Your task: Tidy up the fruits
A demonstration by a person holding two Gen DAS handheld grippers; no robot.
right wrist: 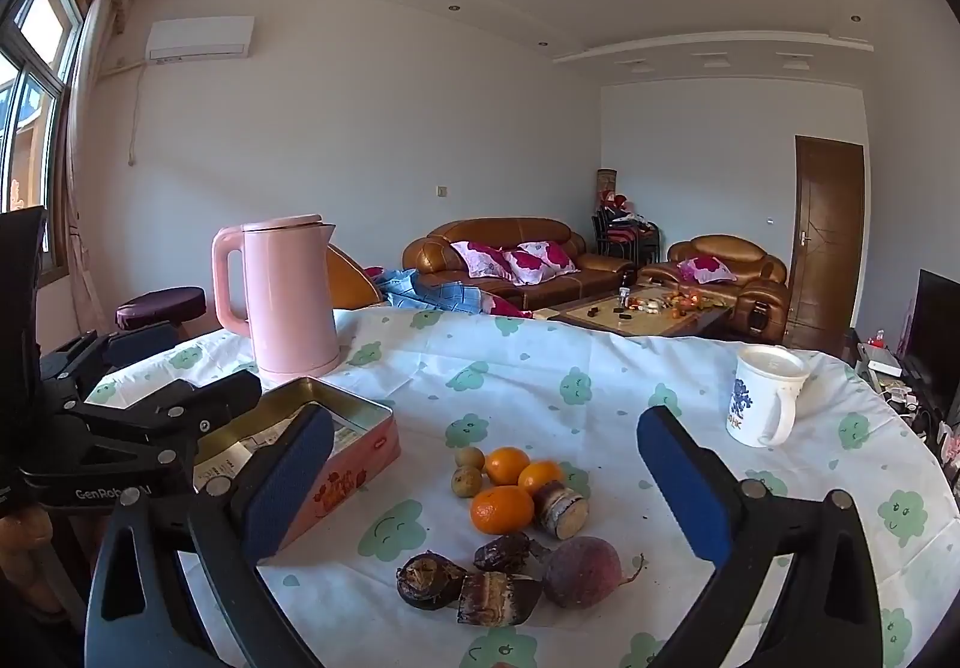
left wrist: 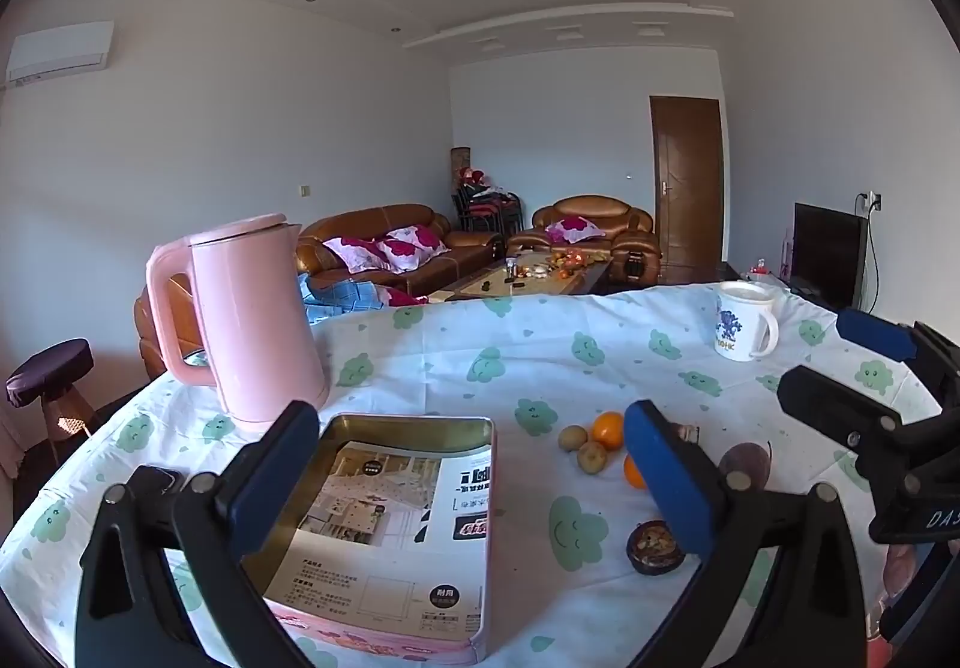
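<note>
Three oranges (right wrist: 501, 509) lie in a heap on the cloud-print cloth with two small brown-green fruits (right wrist: 466, 482), a round purple fruit (right wrist: 581, 569), a short dark-skinned cut piece (right wrist: 561, 500) and several dark, shrivelled pieces (right wrist: 429, 578). My right gripper (right wrist: 486, 428) hangs open above this heap, touching nothing. An open pink tin (left wrist: 384, 632) with a printed leaflet inside lies to the left of the heap. My left gripper (left wrist: 471, 458) stands open over the tin's near end. In the left wrist view, an orange (left wrist: 608, 428) and the purple fruit (left wrist: 744, 465) show beside its right finger.
A pink kettle (left wrist: 252, 320) stands behind the tin at the table's far left. A white mug (right wrist: 765, 398) sits at the far right. The round table's edge curves close behind both. Beyond it are a stool (right wrist: 159, 305), sofas and a coffee table.
</note>
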